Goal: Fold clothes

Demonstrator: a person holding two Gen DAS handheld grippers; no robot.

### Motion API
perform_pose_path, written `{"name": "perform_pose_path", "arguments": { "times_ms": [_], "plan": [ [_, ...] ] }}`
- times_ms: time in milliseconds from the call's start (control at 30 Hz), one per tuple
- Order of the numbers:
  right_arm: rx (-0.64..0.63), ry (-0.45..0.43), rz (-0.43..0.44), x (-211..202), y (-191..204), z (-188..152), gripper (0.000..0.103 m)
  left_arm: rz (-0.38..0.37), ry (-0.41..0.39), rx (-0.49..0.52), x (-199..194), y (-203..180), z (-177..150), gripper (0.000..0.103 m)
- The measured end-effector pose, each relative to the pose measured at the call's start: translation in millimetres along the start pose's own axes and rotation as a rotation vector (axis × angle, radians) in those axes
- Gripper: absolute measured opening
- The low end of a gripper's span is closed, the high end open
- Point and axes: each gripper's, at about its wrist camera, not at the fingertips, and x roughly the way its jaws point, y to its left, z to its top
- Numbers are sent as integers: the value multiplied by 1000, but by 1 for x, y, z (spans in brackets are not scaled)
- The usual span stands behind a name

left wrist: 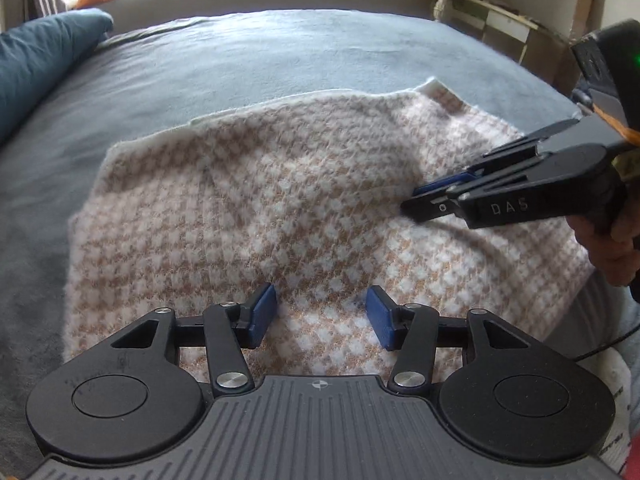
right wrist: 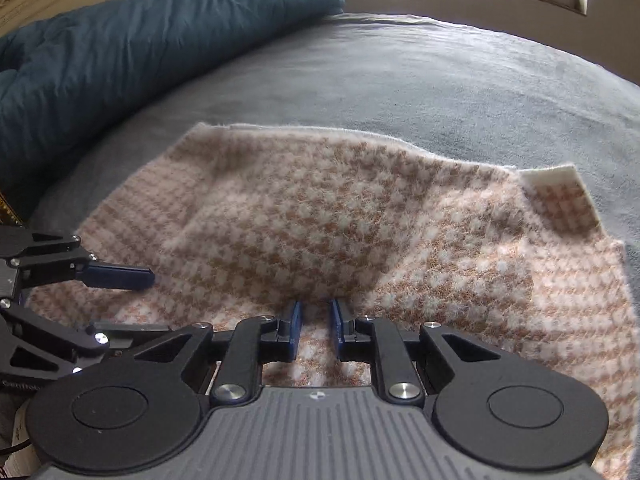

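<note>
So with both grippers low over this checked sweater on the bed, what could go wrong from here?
1. The right gripper has its jaws narrowly apart over a raised ridge in the sweater; closing may pinch several layers.
2. The left gripper is open with nothing held, so a one-sided pull could skew the fold.
3. The folded cuff at the far corner could flop open if dragged across the grey sheet.

The sweater's (right wrist: 360,220) near edge hides under both tools; at nine o'clock, the blue duvet (right wrist: 120,60) runs off-frame.
</note>
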Motion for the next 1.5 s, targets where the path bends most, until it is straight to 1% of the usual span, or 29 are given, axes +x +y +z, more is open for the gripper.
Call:
{"name": "perform_pose_path", "arguments": {
  "times_ms": [100, 167, 267, 333, 433, 467, 567, 633, 700, 867, 967, 1067, 1167, 1400, 1500],
  "plan": [
    [-20, 1, -22, -1, 5, 2, 17, 0, 6, -22, -2, 1, 0, 52],
    [-3, -3, -21, -6, 5, 3, 17, 2, 8, -33, -4, 2, 0, 52],
    [28, -30, 4, -24, 4, 7, 17, 4, 12, -51, -6, 3, -1, 52],
    [32, -40, 40, -38, 6, 10, 17, 4, 17, -67, -6, 4, 0, 52],
    [0, -18, 68, -49, 17, 8, 17, 10, 24, -78, -6, 4, 1, 52],
    [-19, 1, 58, -48, 21, 5, 17, 12, 25, -80, -5, 4, 1, 52],
    [-83, 89, -35, -24, 26, -11, 19, 17, 25, -82, -6, 2, 1, 52],
    [-68, 79, -30, -15, 19, -22, 20, 19, 21, -83, -9, 2, 1, 52],
    [3, 82, -5, -15, 9, -20, 20, 18, 1, -83, -17, 2, 2, 52],
    [-10, 84, -12, -16, 10, -21, 20, 46, -48, -66, -36, -1, 4, 52],
    [-12, 80, -14, -16, 10, -22, 21, 64, -27, -68, -37, -3, 0, 52],
    [-4, 80, -12, -16, 9, -22, 21, 74, 18, -79, -30, -4, -6, 52],
    [-1, 75, -12, -16, 9, -23, 21, 94, 45, -55, -23, -8, -13, 52],
    [4, 62, -28, -19, 11, -24, 22, 108, 61, -84, -21, -9, -14, 52],
    [25, 38, -21, -29, 11, -23, 24, 121, 66, -84, -22, -12, -14, 52]
  ]
}}
